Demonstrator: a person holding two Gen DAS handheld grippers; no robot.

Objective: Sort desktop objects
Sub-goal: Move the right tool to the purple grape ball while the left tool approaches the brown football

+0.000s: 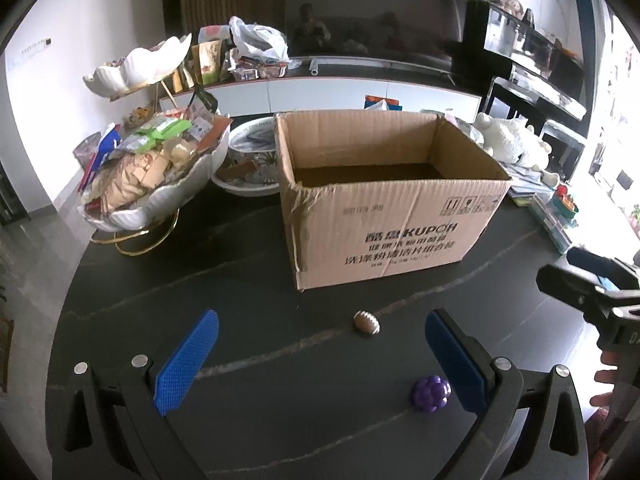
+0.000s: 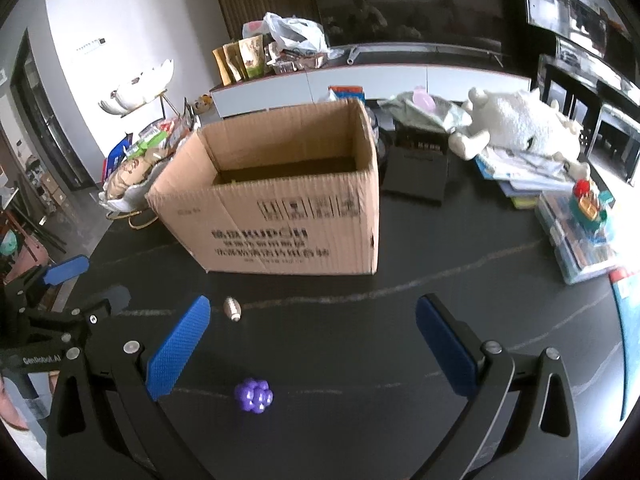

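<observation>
An open cardboard box point(image 1: 384, 216) point(image 2: 276, 208) stands on the dark table. In front of it lie a small brown toy football point(image 1: 366, 323) point(image 2: 232, 308) and a purple bumpy toy like a grape cluster point(image 1: 431, 393) point(image 2: 253, 395). My left gripper point(image 1: 320, 332) is open above the table, with the football just ahead between its blue fingers and the purple toy beside its right finger. My right gripper point(image 2: 312, 320) is open too, the purple toy lying low between its fingers, nearer the left one. Each gripper shows at the edge of the other's view.
A white shell-shaped tiered dish point(image 1: 160, 184) piled with snack packets stands left of the box, a patterned bowl point(image 1: 252, 160) behind it. A white plush toy point(image 2: 516, 124), stacked books point(image 2: 532, 176), a colourful toy point(image 2: 588, 200) and a black case point(image 2: 416, 168) crowd the right side.
</observation>
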